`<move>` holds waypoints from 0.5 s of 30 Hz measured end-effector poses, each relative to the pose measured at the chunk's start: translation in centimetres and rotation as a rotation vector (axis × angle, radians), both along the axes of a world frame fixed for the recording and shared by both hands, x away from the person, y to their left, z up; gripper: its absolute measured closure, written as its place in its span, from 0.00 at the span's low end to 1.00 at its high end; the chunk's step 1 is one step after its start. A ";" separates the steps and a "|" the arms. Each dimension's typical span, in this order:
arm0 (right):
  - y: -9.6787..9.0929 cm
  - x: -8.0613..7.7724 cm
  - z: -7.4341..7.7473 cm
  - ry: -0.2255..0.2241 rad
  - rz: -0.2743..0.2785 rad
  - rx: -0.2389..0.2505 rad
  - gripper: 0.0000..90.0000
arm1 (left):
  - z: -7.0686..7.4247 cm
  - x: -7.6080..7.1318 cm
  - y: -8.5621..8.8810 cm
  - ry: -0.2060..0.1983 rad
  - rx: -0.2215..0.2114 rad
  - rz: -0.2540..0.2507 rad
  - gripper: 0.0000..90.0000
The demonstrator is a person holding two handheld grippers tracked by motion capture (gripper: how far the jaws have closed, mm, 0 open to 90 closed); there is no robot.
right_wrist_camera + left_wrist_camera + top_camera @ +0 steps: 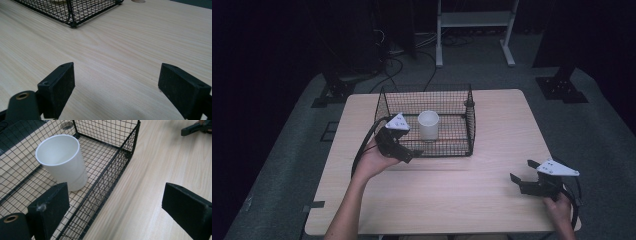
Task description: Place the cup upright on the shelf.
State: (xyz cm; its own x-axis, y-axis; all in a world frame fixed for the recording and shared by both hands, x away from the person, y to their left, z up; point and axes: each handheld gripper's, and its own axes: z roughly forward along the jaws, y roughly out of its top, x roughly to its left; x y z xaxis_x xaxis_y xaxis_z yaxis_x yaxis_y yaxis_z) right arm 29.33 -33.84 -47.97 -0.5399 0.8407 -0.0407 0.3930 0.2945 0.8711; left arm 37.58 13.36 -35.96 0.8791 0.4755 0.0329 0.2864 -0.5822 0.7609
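Left gripper view: cup [62, 162] interior.

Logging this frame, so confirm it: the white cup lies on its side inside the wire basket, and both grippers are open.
Not quite. The white cup stands upright inside the wire basket, as the left gripper view shows. The left gripper and the right gripper are indeed open.

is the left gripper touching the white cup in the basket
Apart. In the left gripper view the left gripper has open jaws with nothing between them, and the white cup stands beyond them inside the wire basket, with mesh showing between.
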 end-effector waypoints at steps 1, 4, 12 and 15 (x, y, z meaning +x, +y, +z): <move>0.0 0.0 0.0 0.000 -0.001 0.000 0.15 | -0.1 -0.1 0.0 0.003 -0.002 0.001 0.08; 0.0 0.0 0.0 0.001 -0.002 0.002 0.15 | -0.4 -0.3 0.2 0.005 -0.007 -0.001 0.08; 0.0 0.0 0.0 0.001 -0.004 0.002 0.15 | -0.8 -1.1 0.5 -0.005 -0.008 0.003 0.08; 0.0 0.0 0.0 0.001 -0.004 0.001 0.15 | -1.0 -1.4 0.6 -0.004 -0.012 0.004 0.08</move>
